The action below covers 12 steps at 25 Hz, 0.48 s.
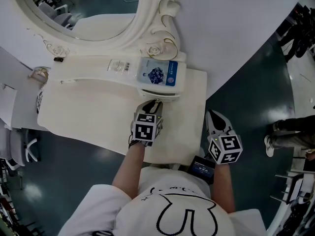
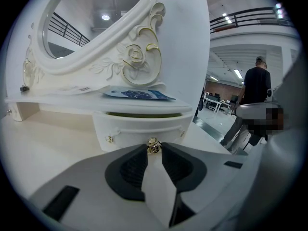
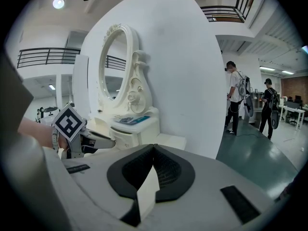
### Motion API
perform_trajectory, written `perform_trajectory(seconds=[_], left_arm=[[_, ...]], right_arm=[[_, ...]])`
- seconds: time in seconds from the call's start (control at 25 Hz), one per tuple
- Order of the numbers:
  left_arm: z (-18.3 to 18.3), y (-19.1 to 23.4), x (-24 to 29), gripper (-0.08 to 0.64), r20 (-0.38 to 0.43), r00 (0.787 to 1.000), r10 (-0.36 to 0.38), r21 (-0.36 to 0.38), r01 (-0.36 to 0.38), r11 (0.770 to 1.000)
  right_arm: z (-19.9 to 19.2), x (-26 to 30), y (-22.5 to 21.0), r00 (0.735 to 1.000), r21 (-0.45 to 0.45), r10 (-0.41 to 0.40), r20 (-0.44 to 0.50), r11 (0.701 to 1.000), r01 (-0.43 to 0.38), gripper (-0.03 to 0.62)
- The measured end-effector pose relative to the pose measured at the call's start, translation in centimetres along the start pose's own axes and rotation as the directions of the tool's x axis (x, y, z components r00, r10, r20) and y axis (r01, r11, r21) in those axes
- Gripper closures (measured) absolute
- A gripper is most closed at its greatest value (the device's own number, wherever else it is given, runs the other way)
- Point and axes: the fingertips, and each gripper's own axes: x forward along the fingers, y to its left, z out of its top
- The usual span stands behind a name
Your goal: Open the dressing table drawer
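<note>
Dark teal floor [image 1: 246, 82] and a curved white wall panel [image 1: 236, 23] are seen around the cream-white dressing bench [image 1: 88, 117].

The left claw [image 1: 153, 105] is closed on the small round gold knob [image 2: 153, 146]. Its 2 grey tips are pressed against either side of the knob and point slightly downward at it. The knob is fixed at the middle of the curved white drawer [image 2: 144, 128], which sits under the raised white shelf [image 2: 72, 101] at the back right of the bench. A thin dark gap is visible between the drawer's top edge and the shelf, so the drawer is judged to be barely out, if at all. A flat blue-and-white packet [image 2: 139, 94] lies on the shelf above, beside the carved oval mirror [image 2: 96, 18].

The right claw [image 3: 153, 147] is shut with nothing in it. It is held off the bench's right edge, well apart from the drawer.

The grasp on the knob is judged done, and the pull is the step in hand. A straight, level draw toward the person is called for next, with the grip kept firm on so small a knob. No twist should be added, or the tips may slip off.
</note>
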Motion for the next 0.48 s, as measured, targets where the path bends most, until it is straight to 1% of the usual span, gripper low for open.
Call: perform_trajectory(seconds=[0.48], left_arm=[[-1.2, -0.5, -1.1, 0.440, -0.012, 1.000, -0.001, 0.005, 0.001, 1.000]], right_arm=[[-0.4, -1.3, 1.0, 1.000, -0.003, -0.001, 0.003, 1.000, 0.001, 0.578]])
